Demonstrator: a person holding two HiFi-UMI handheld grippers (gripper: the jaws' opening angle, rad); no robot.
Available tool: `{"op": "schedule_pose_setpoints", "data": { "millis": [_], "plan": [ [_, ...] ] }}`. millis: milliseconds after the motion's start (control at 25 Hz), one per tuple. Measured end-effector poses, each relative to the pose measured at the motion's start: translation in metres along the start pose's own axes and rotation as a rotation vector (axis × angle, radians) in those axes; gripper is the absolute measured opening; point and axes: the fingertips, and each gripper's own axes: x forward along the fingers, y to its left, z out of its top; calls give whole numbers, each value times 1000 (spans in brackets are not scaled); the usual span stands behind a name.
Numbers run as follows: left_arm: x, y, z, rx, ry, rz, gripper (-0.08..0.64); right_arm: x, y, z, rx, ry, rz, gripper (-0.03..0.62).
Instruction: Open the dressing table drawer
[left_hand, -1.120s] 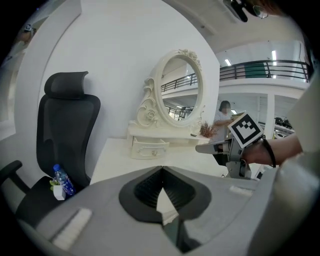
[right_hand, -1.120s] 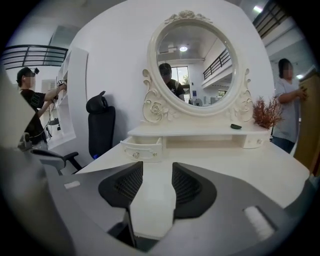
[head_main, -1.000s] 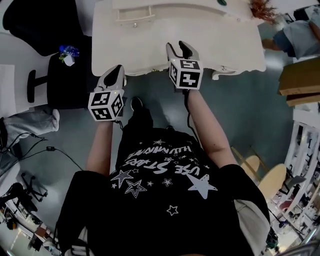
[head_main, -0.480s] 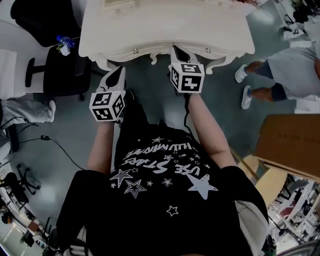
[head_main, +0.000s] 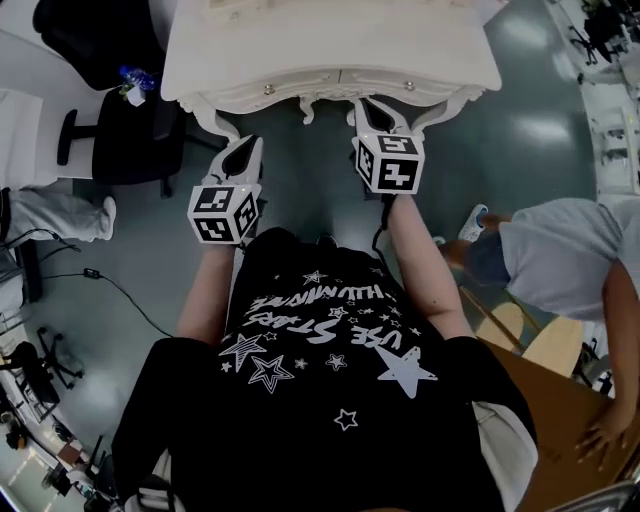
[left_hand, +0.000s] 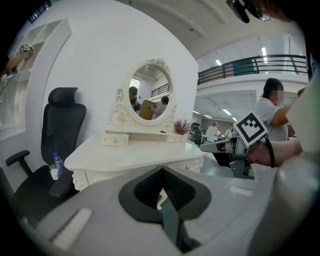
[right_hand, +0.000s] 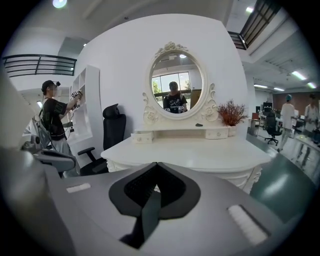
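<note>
At far left, we see a black office chair (head_main: 120, 140) with a small water bottle (head_main: 135, 79) resting on it, just beside the white dressing table (head_main: 330, 40), whose oval mirror (right_hand: 176, 92) rises at its far side. Our left gripper (head_main: 245, 152) hangs near the table's left leg (head_main: 215, 120), its jaws pressed together with nothing between them. Under the table's near edge sit the left drawer (head_main: 268, 92) and the right drawer (head_main: 408, 88), each with a small knob, both pushed in flush. Our right gripper (head_main: 375, 108) points at the table between those knobs, close below the edge, touching nothing that we can make out. Its jaws are closed tight and empty too. At right, another person (head_main: 560, 255) in a grey top is on the floor (head_main: 540, 120).
</note>
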Motion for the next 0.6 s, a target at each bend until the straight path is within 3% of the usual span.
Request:
{"op": "schedule_pose_setpoints", "data": {
  "millis": [240, 600],
  "plan": [
    [-11, 5, -2, 16, 19, -74, 0, -17, 12, -1, 37, -19, -58, 28],
    [-28, 23, -11, 23, 29, -114, 0, -28, 39, -17, 60, -15, -102, 28]
  ]
}}
